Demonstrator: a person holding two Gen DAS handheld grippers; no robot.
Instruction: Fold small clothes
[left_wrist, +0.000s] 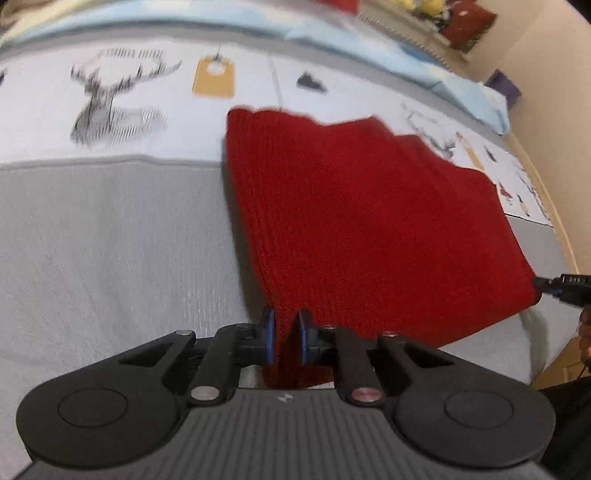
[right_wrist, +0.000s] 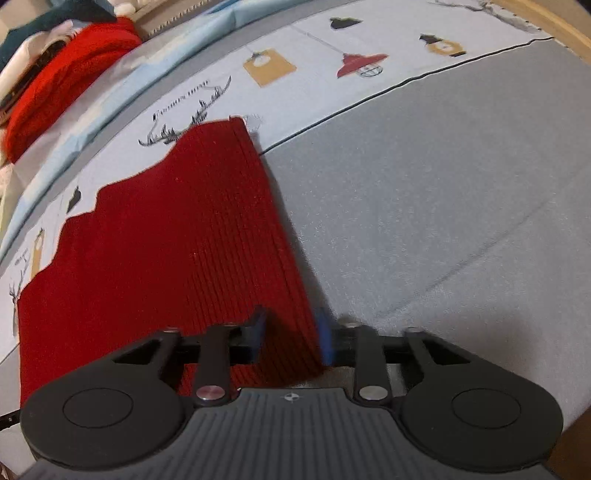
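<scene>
A red knit (left_wrist: 362, 221) lies flat on the bed (left_wrist: 110, 240), over its grey and printed cover. The left gripper (left_wrist: 285, 334) pinches one near corner, the right gripper (right_wrist: 291, 338) the other. A red pile (right_wrist: 62, 77) sits beyond.

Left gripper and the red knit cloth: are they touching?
Touching. The left wrist view shows the left gripper with its blue pads closed on the near corner of the red knit cloth, fabric pinched between them.
</scene>
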